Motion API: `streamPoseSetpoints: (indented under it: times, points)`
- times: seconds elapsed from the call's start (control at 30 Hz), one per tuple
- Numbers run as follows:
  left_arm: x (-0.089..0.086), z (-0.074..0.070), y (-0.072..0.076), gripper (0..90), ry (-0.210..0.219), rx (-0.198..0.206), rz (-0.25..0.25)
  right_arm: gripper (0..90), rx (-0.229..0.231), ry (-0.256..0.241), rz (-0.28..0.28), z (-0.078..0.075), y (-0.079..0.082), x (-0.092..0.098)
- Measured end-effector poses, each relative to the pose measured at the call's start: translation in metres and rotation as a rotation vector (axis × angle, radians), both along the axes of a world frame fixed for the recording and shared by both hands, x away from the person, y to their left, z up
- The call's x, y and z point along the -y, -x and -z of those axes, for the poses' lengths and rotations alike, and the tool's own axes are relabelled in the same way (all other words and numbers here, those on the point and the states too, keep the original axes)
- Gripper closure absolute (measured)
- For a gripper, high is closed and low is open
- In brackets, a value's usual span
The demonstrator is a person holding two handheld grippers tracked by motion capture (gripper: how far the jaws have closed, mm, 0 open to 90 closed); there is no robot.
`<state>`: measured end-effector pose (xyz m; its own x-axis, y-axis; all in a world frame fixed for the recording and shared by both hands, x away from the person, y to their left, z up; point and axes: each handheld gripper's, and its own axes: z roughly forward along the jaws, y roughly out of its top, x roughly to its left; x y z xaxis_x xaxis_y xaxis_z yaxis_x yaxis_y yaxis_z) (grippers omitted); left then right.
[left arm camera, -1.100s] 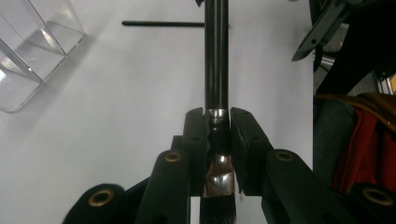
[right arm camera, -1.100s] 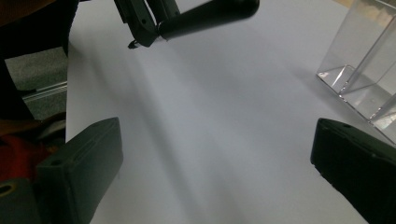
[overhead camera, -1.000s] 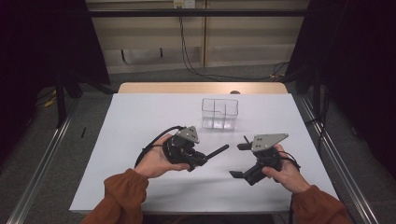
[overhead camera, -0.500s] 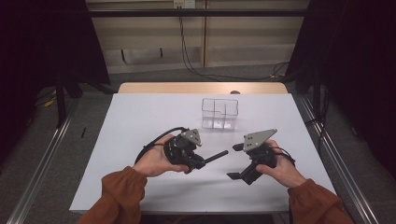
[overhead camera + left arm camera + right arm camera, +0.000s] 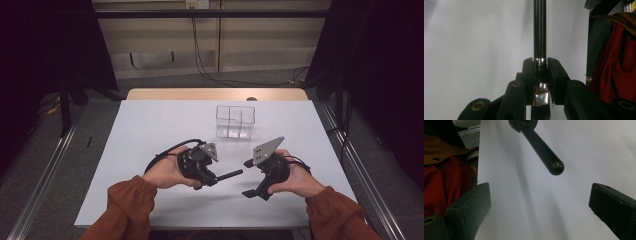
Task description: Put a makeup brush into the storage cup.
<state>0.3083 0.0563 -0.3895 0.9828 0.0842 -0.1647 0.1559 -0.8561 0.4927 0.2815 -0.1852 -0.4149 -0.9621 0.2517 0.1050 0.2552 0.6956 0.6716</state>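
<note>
A black brush with a silver ferrule [image 5: 539, 30] is clamped at its ferrule in my left gripper [image 5: 540, 62]. The bristles point back toward the hand. In the high view the left gripper [image 5: 212, 178] is low over the white table [image 5: 160, 125], and the brush handle [image 5: 230, 174] sticks out to the right. My right gripper [image 5: 248, 178] faces it with its jaws wide apart, just past the handle's rounded end. In the right gripper view the handle [image 5: 541, 150] comes in from above, ahead of the right gripper [image 5: 540, 192], touching neither jaw.
A clear plastic box with dividers [image 5: 235, 121] stands at the middle back of the table. Metal rails [image 5: 350, 150] run along both sides of the table. Orange sleeves [image 5: 130, 200] come in at the front edge.
The right gripper has moved left, closer to the end of the brush handle. Both hands have drifted slightly toward the front edge. The left gripper keeps its hold on the brush.
</note>
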Motion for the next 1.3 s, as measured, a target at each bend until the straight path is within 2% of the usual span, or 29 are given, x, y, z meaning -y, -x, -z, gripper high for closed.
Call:
streamPoseSetpoints:
  times: [0.1,0.13,0.27,0.4,0.47,0.63,0.73,0.87,1.0,1.07,1.17,1.3]
  points:
    - [0.001,-0.001,-0.001,77.1,-0.019,0.003,0.015,3.9,-0.014,0.023,-0.009,-0.002,-0.002,-0.004]
    - [0.001,-0.001,0.0,77.1,-0.018,0.003,0.006,4.0,-0.02,0.026,-0.016,-0.002,-0.003,-0.005]
    - [0.003,-0.002,0.0,77.1,-0.052,0.0,0.023,6.2,-0.04,0.076,-0.053,-0.005,-0.006,-0.012]
    - [0.004,-0.002,0.0,77.1,-0.064,-0.003,0.023,11.8,-0.052,0.109,-0.081,-0.008,-0.011,-0.019]
    - [0.004,-0.002,0.0,77.1,-0.065,-0.003,0.022,17.7,-0.048,0.114,-0.092,-0.009,-0.013,-0.022]
    - [0.006,0.0,-0.001,77.1,-0.07,0.006,0.024,26.9,-0.079,0.149,-0.126,-0.005,-0.019,-0.03]
    - [0.008,0.004,-0.001,77.1,-0.087,0.005,0.032,32.0,-0.087,0.167,-0.141,-0.003,-0.022,-0.033]
    - [0.009,0.009,-0.001,77.1,-0.091,-0.01,0.032,35.3,-0.093,0.178,-0.151,-0.003,-0.025,-0.035]
    - [0.01,0.01,-0.001,77.1,-0.096,-0.015,0.044,44.3,-0.117,0.213,-0.168,-0.003,-0.028,-0.038]
    - [0.01,0.011,0.0,77.1,-0.095,-0.016,0.034,46.9,-0.12,0.218,-0.181,-0.003,-0.029,-0.039]
    - [0.01,0.011,-0.001,77.1,-0.099,-0.015,0.047,51.0,-0.121,0.217,-0.186,-0.002,-0.029,-0.042]
    - [0.01,0.013,-0.001,77.1,-0.086,-0.022,0.05,62.3,-0.099,0.206,-0.202,-0.002,-0.028,-0.044]
